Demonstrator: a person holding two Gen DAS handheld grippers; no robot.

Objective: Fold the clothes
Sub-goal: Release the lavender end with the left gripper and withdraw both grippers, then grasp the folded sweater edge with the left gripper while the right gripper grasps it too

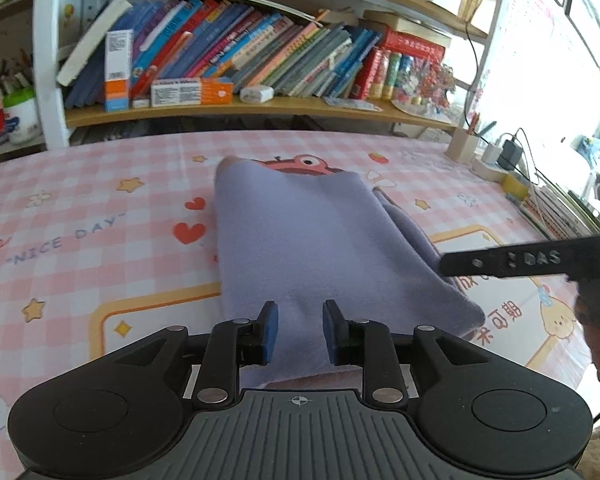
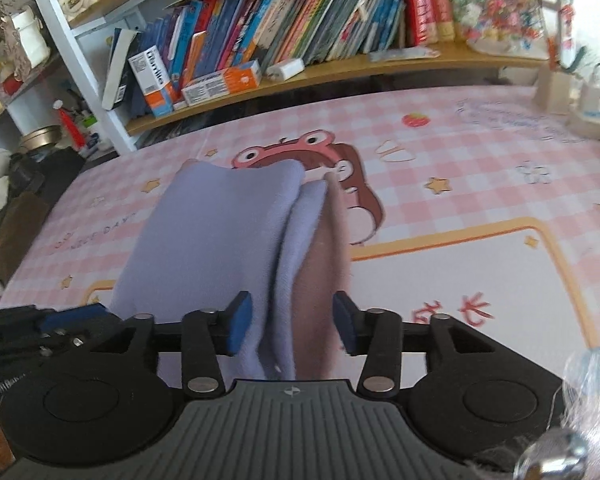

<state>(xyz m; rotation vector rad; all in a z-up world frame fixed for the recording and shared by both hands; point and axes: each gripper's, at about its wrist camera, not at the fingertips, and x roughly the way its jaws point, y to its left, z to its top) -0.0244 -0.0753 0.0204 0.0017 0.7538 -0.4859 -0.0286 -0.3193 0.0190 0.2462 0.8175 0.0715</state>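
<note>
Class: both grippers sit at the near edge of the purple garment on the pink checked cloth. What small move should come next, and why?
Probably close both grippers on the near edge. The left gripper and right gripper are both open with the garment between their fingers, so neither has a hold yet. The garment already lies in a long folded strip, and its layers gape on the right side; a grip comes before any further fold.

Lavender garment (image 1: pixel 324 240) with perhaps pinkish lining, pink checked tablecloth (image 1: pixel 100 208)
</note>
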